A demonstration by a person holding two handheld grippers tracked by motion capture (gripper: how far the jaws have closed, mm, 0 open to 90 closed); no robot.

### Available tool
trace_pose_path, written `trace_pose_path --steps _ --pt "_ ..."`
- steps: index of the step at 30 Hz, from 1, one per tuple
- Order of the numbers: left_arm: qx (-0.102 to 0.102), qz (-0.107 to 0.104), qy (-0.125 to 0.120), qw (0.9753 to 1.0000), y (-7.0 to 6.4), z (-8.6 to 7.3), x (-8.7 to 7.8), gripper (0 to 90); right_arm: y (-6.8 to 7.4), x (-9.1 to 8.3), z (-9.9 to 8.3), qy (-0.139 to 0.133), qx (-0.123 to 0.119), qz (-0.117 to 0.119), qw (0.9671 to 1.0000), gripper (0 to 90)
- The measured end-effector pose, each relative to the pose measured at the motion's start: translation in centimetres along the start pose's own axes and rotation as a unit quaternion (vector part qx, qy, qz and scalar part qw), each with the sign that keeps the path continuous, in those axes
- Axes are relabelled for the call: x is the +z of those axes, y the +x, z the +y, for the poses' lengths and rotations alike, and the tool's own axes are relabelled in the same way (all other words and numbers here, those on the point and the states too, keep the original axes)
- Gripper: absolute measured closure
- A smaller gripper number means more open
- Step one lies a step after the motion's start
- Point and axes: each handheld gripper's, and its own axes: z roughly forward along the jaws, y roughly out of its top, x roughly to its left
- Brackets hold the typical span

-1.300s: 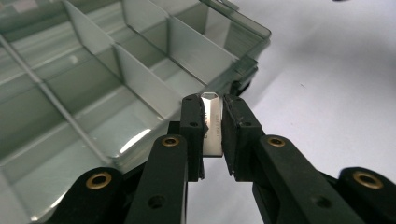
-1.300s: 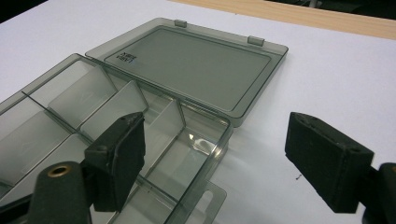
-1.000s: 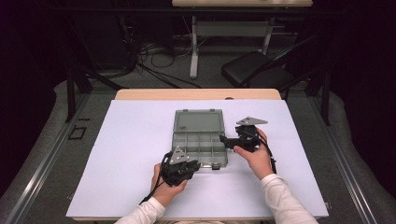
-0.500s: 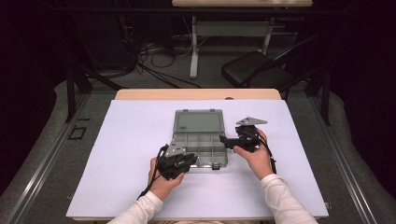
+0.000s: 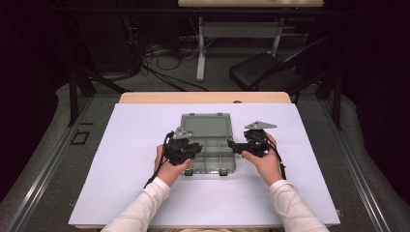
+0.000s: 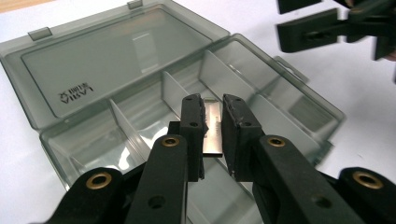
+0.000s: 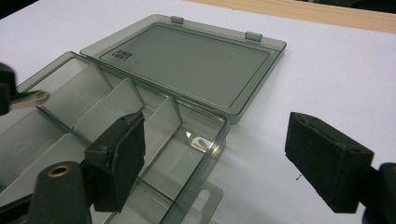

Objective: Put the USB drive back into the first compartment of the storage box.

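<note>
Dark surroundings close in behind the bench (image 5: 145, 193), where cables, a table frame and a black chair (image 5: 263, 72) can be made out on a grey floor. A white sheet covers the bench top, with a strip of bare wood left showing along its far edge.

Near the middle of the sheet lies a smoky, translucent plastic organiser box (image 5: 211, 154), its lid (image 6: 112, 56) thrown fully back and resting flat on the sheet beyond the hinge. The tray is split into compartments by thin upright dividers.

The left tongs (image 6: 213, 122) are clenched on a small flat metal plate (image 6: 214, 133), held on edge over the tray's middle compartments. The plate is judged light, stiff and smooth, so it could slip or twist if the grip is eased unevenly; a hold across its flat faces, as seen here, is thought the safest.

The right tongs (image 7: 233, 161) are released, the jaws standing wide apart to either side of the tray's near corner by the latch tab (image 7: 205, 200), touching nothing. The box itself is judged light and thin-walled, likely to slide on the smooth sheet if nudged; it would best be steadied by its rim or corner wall, not by the slender dividers.
</note>
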Motion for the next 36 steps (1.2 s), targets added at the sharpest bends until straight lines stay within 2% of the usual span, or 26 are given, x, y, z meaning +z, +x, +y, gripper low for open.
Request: trace_pose_path --steps 2,7,13,16,23,26,29,36 --pt "0.004 0.006 0.003 1.0 0.4 0.1 0.4 78.9 0.0 0.0 0.0 0.0 0.002 -0.001 1.0 20.0" --pt "-0.009 0.012 0.001 0.9999 1.1 0.0 0.9 78.9 -0.1 -0.1 0.0 0.002 0.001 -0.002 1.0 20.0" --pt "-0.019 0.029 -0.009 0.9994 1.8 0.1 0.4 79.0 -0.1 -0.2 0.0 0.002 0.0 -0.002 1.0 20.0" --pt "-0.033 0.041 -0.002 0.9986 2.8 -0.4 0.2 78.9 0.0 -0.3 0.0 -0.001 -0.001 -0.003 1.0 20.0" --pt "-0.044 0.062 0.013 0.997 4.1 -1.3 0.3 78.9 0.1 -0.2 0.0 0.001 -0.003 0.0 1.0 20.0" --pt "-0.05 0.065 0.012 0.9965 4.4 -1.4 0.2 78.9 0.1 -0.2 0.0 0.001 -0.004 0.0 1.0 20.0" --pt "-0.046 0.063 0.018 0.9968 4.5 -1.5 0.1 78.9 0.1 -0.1 0.0 0.002 -0.004 0.0 1.0 20.0" --pt "-0.046 0.06 0.013 0.997 4.4 -1.5 0.1 78.8 0.1 -0.1 0.0 0.002 -0.006 0.0 1.0 20.0"
